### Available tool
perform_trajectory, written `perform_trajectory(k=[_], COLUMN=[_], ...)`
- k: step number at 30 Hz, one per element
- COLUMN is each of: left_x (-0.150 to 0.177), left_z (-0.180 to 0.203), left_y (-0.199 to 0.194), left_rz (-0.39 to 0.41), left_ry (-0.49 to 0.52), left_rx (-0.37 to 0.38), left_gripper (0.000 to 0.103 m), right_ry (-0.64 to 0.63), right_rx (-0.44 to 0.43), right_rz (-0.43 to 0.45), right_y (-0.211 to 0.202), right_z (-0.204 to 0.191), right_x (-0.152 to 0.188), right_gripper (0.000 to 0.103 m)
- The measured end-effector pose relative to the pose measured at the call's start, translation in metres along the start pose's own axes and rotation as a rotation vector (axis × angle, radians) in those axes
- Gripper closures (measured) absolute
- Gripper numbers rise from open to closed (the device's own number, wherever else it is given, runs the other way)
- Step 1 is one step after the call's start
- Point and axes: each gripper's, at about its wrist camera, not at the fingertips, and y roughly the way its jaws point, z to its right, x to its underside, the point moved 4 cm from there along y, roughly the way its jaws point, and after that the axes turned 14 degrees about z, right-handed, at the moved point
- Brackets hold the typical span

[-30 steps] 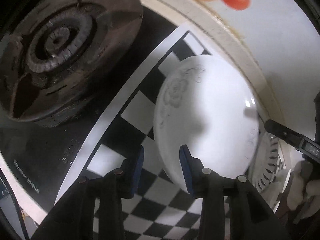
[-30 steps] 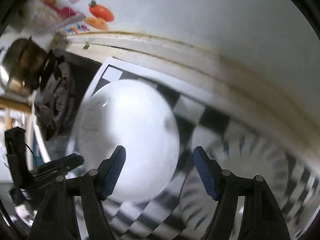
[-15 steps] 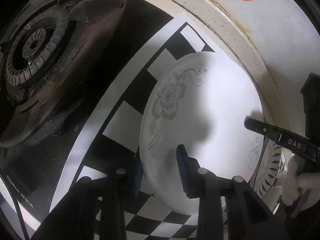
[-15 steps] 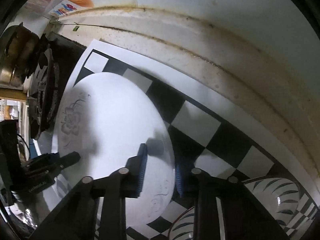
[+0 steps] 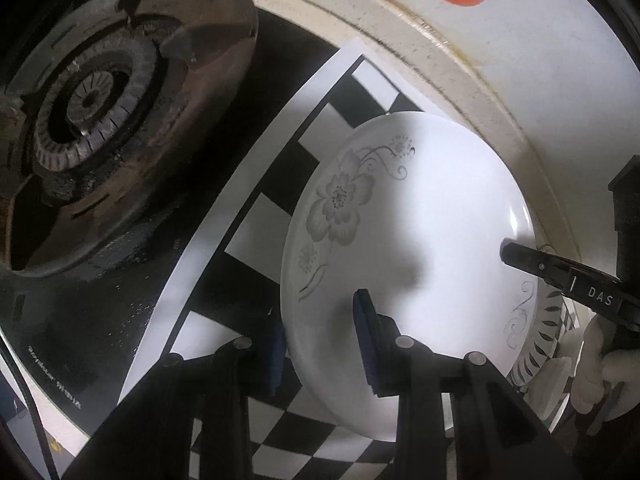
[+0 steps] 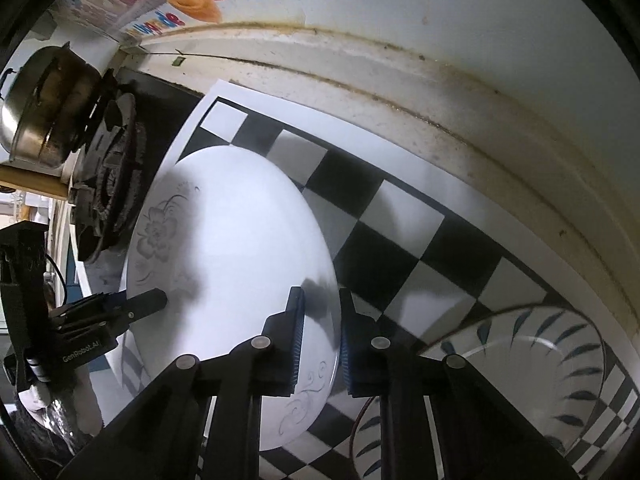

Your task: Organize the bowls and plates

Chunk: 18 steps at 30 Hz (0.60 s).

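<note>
Both hand-held grippers are gripping one white plate (image 5: 416, 216) at opposite rims: the left hand-held gripper (image 5: 320, 354) is closing on the rim toward the burner (image 5: 92, 100), and the right hand-held gripper (image 6: 320, 344) is pinching the rim toward the striped bowl (image 6: 560, 356). The plate is sitting over the checkered mat (image 6: 400, 216), between burner and bowl; I cannot tell if it is lifted. It is looking stiff, glazed, slippery and breakable, so the rim is the sensible hold. The wall ledge (image 6: 440, 92) is running close behind the plate; the bowl is just beside it, so free room is narrow there.
</note>
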Motion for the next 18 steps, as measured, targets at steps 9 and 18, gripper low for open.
perform_trajectory(k=[9, 18], left_x=[0.001, 0.035], left_z=[0.008, 0.026], left_y=[-0.047, -0.094], left_rz=[0.030, 0.030], left_ry=[0.065, 0.164], left_rx=[0.038, 0.087], left_gripper=[0.075, 0.075], right_ry=[0.048, 0.095], right_rx=[-0.028, -0.024], right_rz=[0.049, 0.105], right_y=[-0.043, -0.109], right_z=[-0.004, 0.002], right_x=[0.019, 0.076], right_gripper=[0.085, 0.085])
